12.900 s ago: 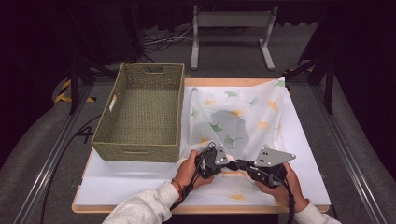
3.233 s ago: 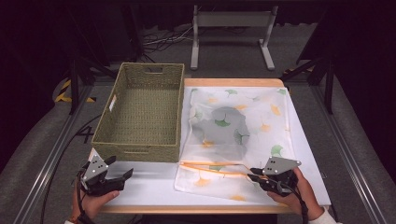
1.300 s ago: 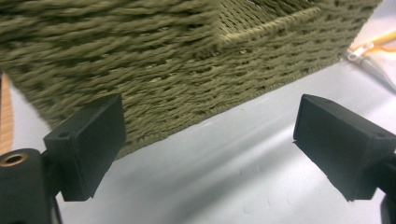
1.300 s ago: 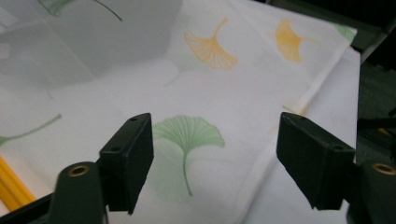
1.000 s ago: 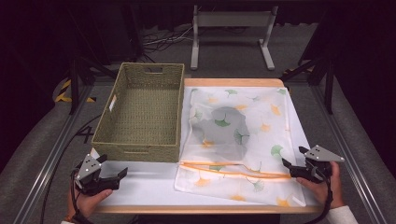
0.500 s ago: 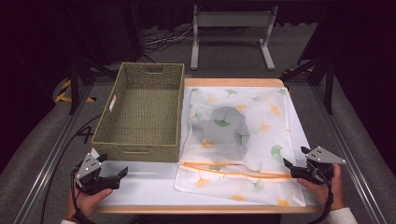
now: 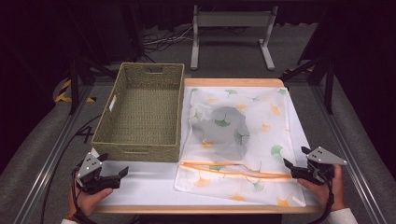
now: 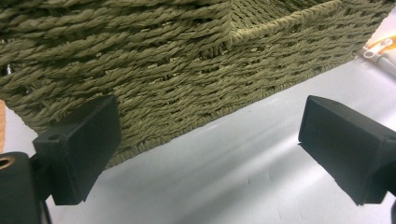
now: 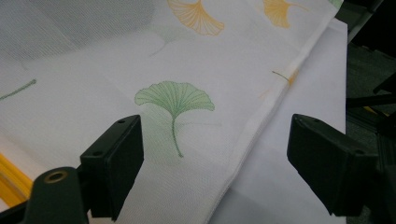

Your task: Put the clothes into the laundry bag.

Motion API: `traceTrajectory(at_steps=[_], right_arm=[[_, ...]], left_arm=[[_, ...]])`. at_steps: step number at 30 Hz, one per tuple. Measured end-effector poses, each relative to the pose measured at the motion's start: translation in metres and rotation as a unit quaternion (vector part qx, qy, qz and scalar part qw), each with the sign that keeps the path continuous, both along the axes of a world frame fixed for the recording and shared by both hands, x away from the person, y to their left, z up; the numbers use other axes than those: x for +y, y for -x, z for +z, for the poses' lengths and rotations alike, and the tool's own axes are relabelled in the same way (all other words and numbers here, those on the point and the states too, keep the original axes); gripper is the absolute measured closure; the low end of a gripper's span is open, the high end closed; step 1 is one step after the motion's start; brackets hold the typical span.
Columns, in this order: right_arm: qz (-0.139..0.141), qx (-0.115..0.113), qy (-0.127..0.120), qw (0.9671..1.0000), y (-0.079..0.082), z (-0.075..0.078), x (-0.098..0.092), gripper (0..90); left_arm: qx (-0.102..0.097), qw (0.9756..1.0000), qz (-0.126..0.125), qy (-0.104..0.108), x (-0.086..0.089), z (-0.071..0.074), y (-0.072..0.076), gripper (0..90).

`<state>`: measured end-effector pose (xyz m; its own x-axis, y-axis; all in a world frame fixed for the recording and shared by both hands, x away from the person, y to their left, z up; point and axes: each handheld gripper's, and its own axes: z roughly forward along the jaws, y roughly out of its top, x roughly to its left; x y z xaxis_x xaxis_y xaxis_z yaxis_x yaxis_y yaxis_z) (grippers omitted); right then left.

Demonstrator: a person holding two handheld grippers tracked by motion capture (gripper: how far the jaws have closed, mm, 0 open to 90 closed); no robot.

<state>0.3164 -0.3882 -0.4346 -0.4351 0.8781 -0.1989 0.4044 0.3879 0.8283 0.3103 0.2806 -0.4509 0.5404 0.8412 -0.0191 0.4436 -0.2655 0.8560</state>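
A white mesh bag (image 7: 252,140) printed with green and orange ginkgo leaves lies flat on the right half of the table, with a grey item (image 7: 224,133) showing through it. Its orange zipper (image 7: 233,169) runs along the near side. My right gripper (image 7: 295,157) is open, low at the bag's near right edge; in the right gripper view the bag's edge (image 9: 252,126) lies between the jaws of my right gripper (image 9: 215,163). My left gripper (image 7: 114,163) is open at the near left, facing the basket's front wall (image 8: 187,60), nothing between the jaws of my left gripper (image 8: 210,154).
A woven olive basket (image 7: 142,109) with nothing in it stands on the left half of the white table top (image 7: 144,179). A metal stand (image 7: 231,28) and cables lie on the floor behind the table. Dark rails run along both sides.
Both grippers left the bag's near edge, where they met earlier, and moved apart to the table's near corners. Over the last second they have barely shifted.
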Motion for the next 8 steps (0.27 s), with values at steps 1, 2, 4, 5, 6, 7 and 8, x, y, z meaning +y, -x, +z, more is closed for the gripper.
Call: traceTrajectory(at_steps=[1,2,4,5,6,7,8], right_arm=[[-0.001,-0.001,-0.001,1.0,0.0002,0.0003,-0.0004,19.5],[-0.003,-0.001,-0.003,1.0,0.0005,0.0005,-0.0013,19.5],[-0.004,-0.002,-0.007,1.0,0.0009,0.0009,-0.0026,19.5],[-0.004,-0.003,-0.008,1.0,0.0011,0.001,-0.0029,19.5],[-0.005,-0.003,-0.008,1.0,0.0012,0.0012,-0.003,19.5],[-0.004,-0.004,-0.009,0.9999,0.0014,0.0014,-0.003,19.5],[-0.003,-0.005,-0.009,0.9999,0.0014,0.0016,-0.0028,19.5]], left_arm=[[0.001,1.0,0.0,0.0,-0.0002,-0.0001,-0.0004,6.3],[0.001,1.0,-0.001,0.0,-0.0004,-0.0001,-0.0007,6.3],[0.001,1.0,-0.001,0.001,-0.0009,0.0,-0.001,6.0],[0.001,1.0,-0.002,0.001,-0.0011,0.0,-0.001,6.0],[0.002,1.0,-0.002,0.001,-0.0014,-0.0001,-0.0011,6.0],[0.003,1.0,-0.001,0.0,-0.0017,-0.0002,-0.0013,5.8],[0.004,1.0,-0.001,0.0,-0.0019,-0.0002,-0.0016,5.8]])
